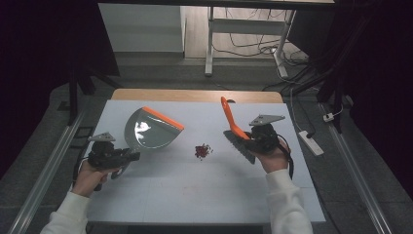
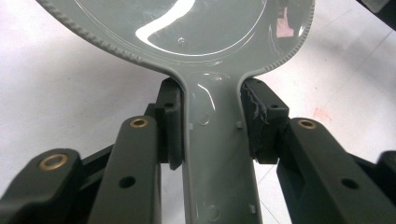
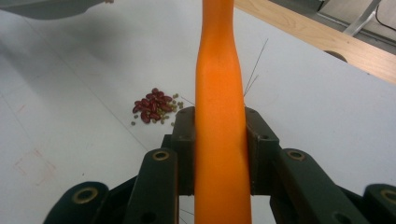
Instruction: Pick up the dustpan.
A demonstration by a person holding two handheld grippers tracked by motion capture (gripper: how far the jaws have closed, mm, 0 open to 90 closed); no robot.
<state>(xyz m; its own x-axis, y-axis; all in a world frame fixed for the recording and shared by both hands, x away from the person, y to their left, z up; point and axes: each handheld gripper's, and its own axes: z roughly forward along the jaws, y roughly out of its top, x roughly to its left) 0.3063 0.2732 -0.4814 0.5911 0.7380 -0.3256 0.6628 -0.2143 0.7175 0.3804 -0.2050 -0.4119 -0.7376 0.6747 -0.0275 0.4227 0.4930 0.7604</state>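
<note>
Glossy grey dustpan (image 1: 150, 130), orange-handled brush (image 1: 234, 130), red beans (image 1: 202, 150) between

left gripper (image 1: 130, 157) low at table's left, jaws clamped, hand (image 1: 89, 176) gripping from behind. right gripper (image 1: 249, 140) raised at right, jaws clamped, white-sleeved forearm (image 1: 287, 204) extended.

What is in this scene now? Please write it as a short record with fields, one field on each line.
surface: white table
left claw: shut on the handle of the grey dustpan
right claw: shut on the orange handle of the brush
dustpan state: lifted and tilted, orange edge away from the person
brush state: bristles down near the table, handle pointing up and away
loose items: small pile of beans, red and greenish, between dustpan and brush
beans touched: no
</note>
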